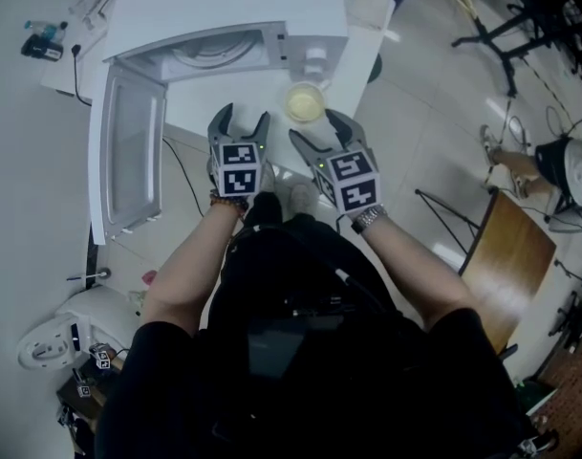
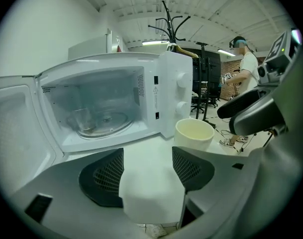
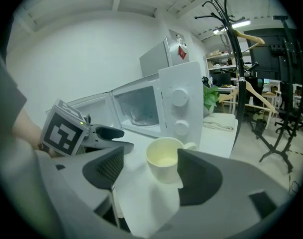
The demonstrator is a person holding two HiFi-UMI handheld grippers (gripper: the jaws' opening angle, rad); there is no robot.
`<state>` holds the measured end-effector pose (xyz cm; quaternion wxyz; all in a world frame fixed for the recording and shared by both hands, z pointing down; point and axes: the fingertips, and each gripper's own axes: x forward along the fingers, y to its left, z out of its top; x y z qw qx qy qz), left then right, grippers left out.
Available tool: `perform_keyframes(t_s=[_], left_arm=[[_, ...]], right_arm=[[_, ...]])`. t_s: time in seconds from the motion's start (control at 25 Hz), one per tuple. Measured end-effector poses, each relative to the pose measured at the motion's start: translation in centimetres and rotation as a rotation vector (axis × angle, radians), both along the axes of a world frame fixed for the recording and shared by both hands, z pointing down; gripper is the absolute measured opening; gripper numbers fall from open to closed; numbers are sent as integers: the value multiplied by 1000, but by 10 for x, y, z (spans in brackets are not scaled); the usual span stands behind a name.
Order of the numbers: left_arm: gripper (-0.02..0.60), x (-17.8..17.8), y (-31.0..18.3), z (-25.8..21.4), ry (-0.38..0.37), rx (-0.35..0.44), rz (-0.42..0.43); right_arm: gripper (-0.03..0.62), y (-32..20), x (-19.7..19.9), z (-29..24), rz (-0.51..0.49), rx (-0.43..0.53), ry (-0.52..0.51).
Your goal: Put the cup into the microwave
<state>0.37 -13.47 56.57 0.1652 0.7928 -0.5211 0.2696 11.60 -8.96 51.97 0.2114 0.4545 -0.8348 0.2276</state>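
A pale yellow cup stands upright on the white table, just in front of the control panel of the white microwave. The microwave's door hangs wide open to the left. My right gripper is open just short of the cup, whose handle points right; the pads do not press on it. My left gripper is open and empty over the table, facing the oven cavity. The cup shows to its right.
A glass turntable lies inside the oven. A black cable runs under the open door. A wooden board on a stand is at the right, a coat rack and a person behind.
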Motion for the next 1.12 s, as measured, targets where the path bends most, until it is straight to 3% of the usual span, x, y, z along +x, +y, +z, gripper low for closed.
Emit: perform_keyframes(t_s=[0.56,1.12], left_arm=[[170,11,23,2,-3,-30,47],[5,8,41,3,5,-61,68]], right_arm=[[427,-16,7,37,2,-5,46],[437,-35,-1,72,13,-7,81]])
